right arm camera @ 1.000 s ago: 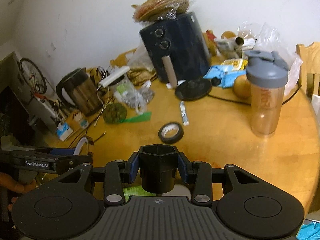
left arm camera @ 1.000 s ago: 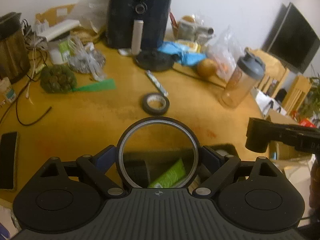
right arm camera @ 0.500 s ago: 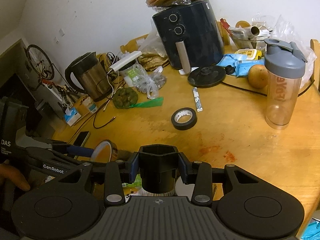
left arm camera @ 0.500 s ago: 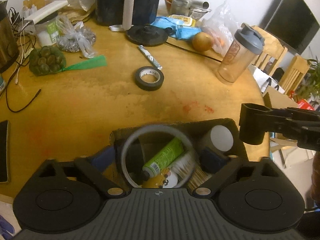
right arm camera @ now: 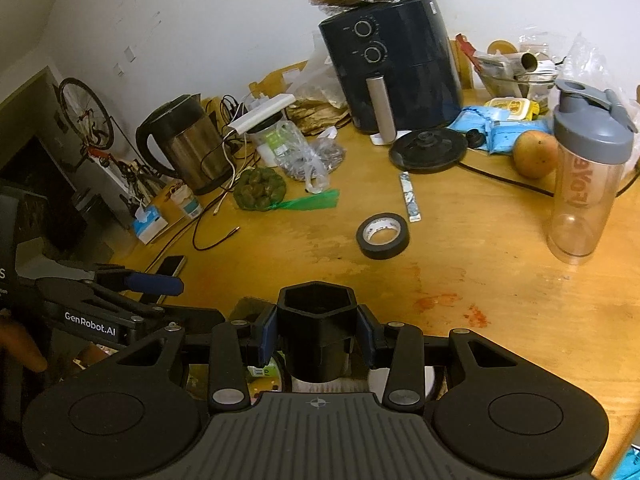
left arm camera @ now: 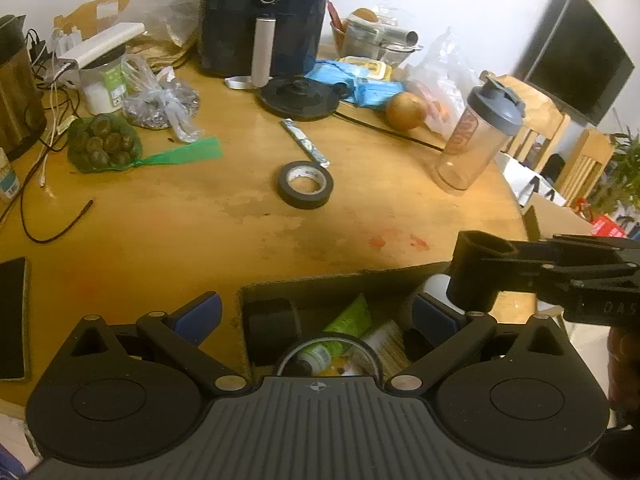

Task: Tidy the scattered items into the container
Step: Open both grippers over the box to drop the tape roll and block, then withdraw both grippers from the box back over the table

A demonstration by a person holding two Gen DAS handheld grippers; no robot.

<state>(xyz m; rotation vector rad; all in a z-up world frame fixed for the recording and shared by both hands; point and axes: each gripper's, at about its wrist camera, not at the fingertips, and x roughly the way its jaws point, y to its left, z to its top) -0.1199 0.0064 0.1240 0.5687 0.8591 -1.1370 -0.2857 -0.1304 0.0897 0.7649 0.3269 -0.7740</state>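
Surface (left arm camera: 200, 232): yellow-brown wood, pale worn patches, a few red smears (left arm camera: 396, 242). Tape roll (left arm camera: 305, 184): black, white core. Net bag (left arm camera: 105, 143): green mesh over brown-green lumps, bright green tail. Shaker bottle (left arm camera: 476, 136): clear body, grey lid, red lettering. Air fryer (right arm camera: 394, 60): dark navy, silver handle. Kettle (right arm camera: 188, 148): brushed bronze with black trim. Packets (left arm camera: 356, 82): light blue. Tube (left arm camera: 348, 320) in the cardboard box (left arm camera: 340, 280): lime green. Hexagonal cup (right arm camera: 318, 332): black. Pads (left arm camera: 198, 318): blue.
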